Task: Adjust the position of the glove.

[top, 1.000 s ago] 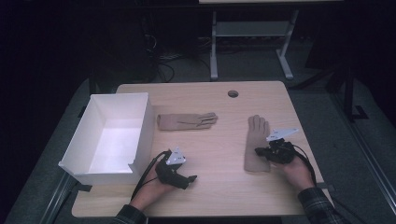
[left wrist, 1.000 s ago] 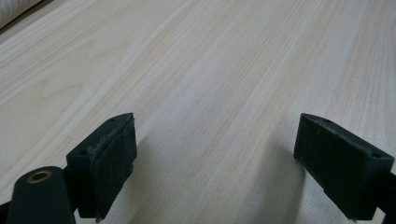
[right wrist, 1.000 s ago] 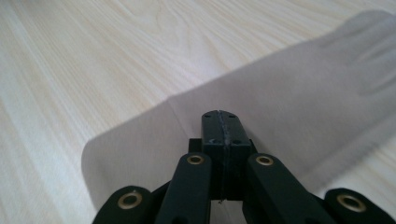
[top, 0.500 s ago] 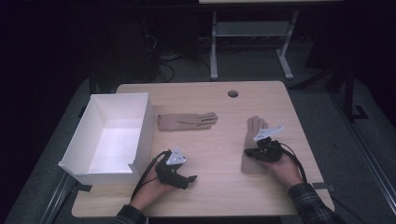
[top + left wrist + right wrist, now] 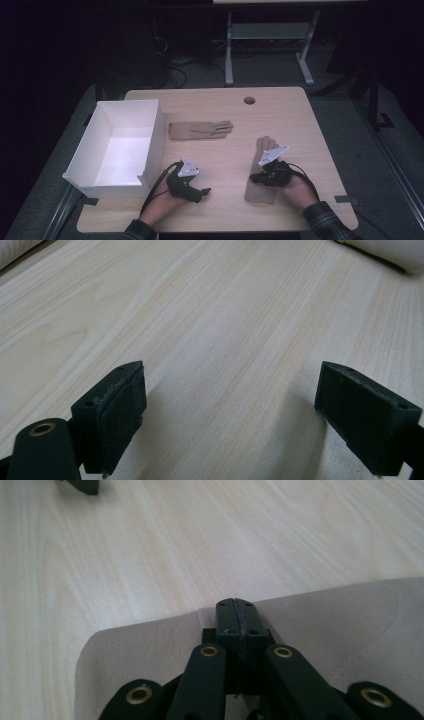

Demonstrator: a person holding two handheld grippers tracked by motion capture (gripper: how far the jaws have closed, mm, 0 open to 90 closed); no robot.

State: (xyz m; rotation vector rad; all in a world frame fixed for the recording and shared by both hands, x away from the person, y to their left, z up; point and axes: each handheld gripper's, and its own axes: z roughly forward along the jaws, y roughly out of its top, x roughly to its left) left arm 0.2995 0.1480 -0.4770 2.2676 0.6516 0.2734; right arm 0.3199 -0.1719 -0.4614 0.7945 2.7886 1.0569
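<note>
- Left claw (image 5: 202,191): jaws spread wide, nothing between them, low over bare wood at the desk (image 5: 300,115) front, just right of the box's near corner.
- Right claw (image 5: 256,178): jaws pressed together at the edge of the near glove (image 5: 262,172); right gripper view shows the pads meeting at the tan fabric edge, cannot tell if fabric is caught between them.
- Near glove lies flat, fingers pointing away from the person, front right.
- Second tan glove (image 5: 200,130) lies sideways mid-desk, just right of the box, well apart from the first.
- White open box (image 5: 120,145) on the left side of the desk.
- No readable writing, labels or brands anywhere.
</note>
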